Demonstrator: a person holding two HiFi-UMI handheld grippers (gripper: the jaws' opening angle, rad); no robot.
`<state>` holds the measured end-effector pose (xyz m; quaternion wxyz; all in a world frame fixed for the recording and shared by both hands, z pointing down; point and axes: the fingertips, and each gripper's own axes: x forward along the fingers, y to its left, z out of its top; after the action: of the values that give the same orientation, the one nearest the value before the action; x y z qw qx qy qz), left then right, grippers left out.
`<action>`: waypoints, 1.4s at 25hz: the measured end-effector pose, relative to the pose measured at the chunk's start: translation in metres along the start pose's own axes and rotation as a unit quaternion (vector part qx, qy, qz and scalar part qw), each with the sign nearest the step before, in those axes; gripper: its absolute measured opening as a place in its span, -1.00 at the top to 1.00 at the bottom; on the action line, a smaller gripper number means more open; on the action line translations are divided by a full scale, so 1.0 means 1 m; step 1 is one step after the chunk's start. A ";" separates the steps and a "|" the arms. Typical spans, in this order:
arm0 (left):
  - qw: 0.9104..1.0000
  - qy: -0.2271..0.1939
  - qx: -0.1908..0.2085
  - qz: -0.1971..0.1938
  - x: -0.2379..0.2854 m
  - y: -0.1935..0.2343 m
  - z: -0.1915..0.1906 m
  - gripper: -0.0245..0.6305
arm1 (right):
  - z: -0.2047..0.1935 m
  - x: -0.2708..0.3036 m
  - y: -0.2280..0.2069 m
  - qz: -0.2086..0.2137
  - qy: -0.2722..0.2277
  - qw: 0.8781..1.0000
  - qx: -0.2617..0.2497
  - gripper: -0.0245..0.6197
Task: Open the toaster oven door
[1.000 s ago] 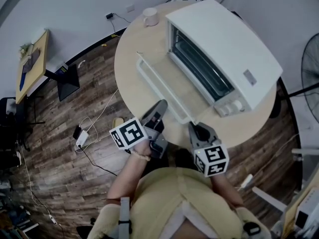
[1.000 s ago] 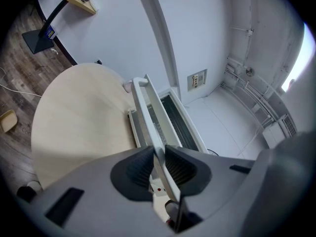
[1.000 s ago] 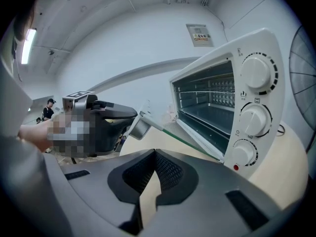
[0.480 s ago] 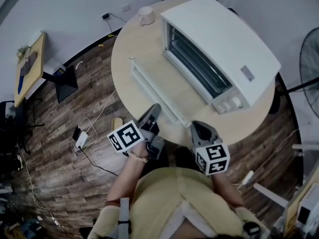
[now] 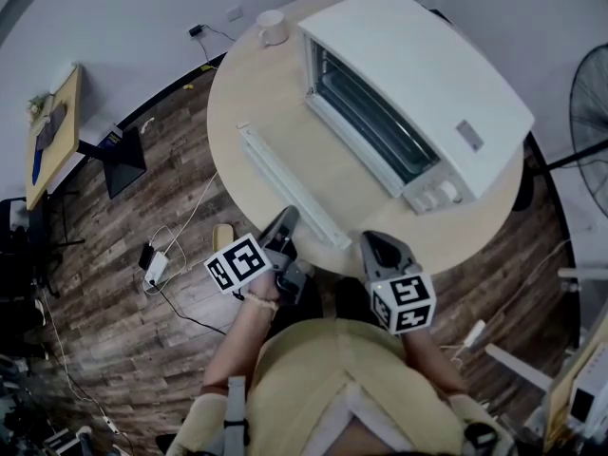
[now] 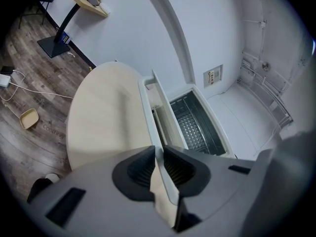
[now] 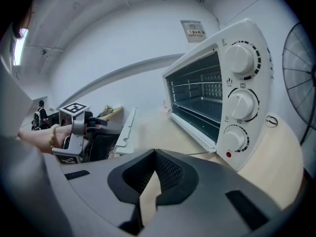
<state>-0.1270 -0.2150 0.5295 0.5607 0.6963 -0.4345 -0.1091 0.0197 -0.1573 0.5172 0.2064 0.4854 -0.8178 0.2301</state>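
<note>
The white toaster oven (image 5: 418,93) stands on the round table (image 5: 237,84) with its door (image 5: 318,174) folded down flat and the rack visible inside. The door's handle bar (image 5: 285,186) runs along the door's front edge. My left gripper (image 5: 288,218) sits at the table's near edge, just left of the handle's near end. In the left gripper view the handle (image 6: 160,112) lines up with the narrow gap between the closing jaws (image 6: 159,154), and I see no pad pressing on it. My right gripper (image 5: 373,240) hovers at the near edge, shut on nothing (image 7: 154,154).
A pale mug (image 5: 272,27) stands at the table's far side beside the oven. A floor fan (image 5: 589,131) is to the right. Cables and a power strip (image 5: 155,264) lie on the wooden floor at the left. The oven's knobs (image 7: 242,102) face my right gripper.
The door has lain flat open throughout. Both grippers have drawn back a little towards the table's near edge, and the oven now sits slightly farther up in the head view.
</note>
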 end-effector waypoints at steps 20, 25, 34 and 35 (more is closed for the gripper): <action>0.999 0.032 -0.024 0.028 0.016 0.039 -0.024 0.93 | 0.002 0.007 0.003 0.004 0.003 1.000 0.001 0.91; 0.998 0.032 -0.027 0.043 0.013 0.048 -0.025 0.93 | 0.002 0.008 0.002 0.004 0.002 1.000 0.001 0.91; 0.999 0.011 0.000 0.051 -0.004 0.047 -0.015 0.93 | 0.008 0.006 0.003 0.003 -0.007 1.000 -0.005 0.91; 0.999 0.005 0.015 0.052 -0.008 0.045 -0.011 0.93 | 0.010 0.006 0.003 0.003 -0.009 1.000 -0.006 0.91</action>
<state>-0.1462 -0.2010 0.5704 0.5571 0.6819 -0.4688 -0.0696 0.0137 -0.1660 0.5121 0.2014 0.4837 -0.8225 0.2215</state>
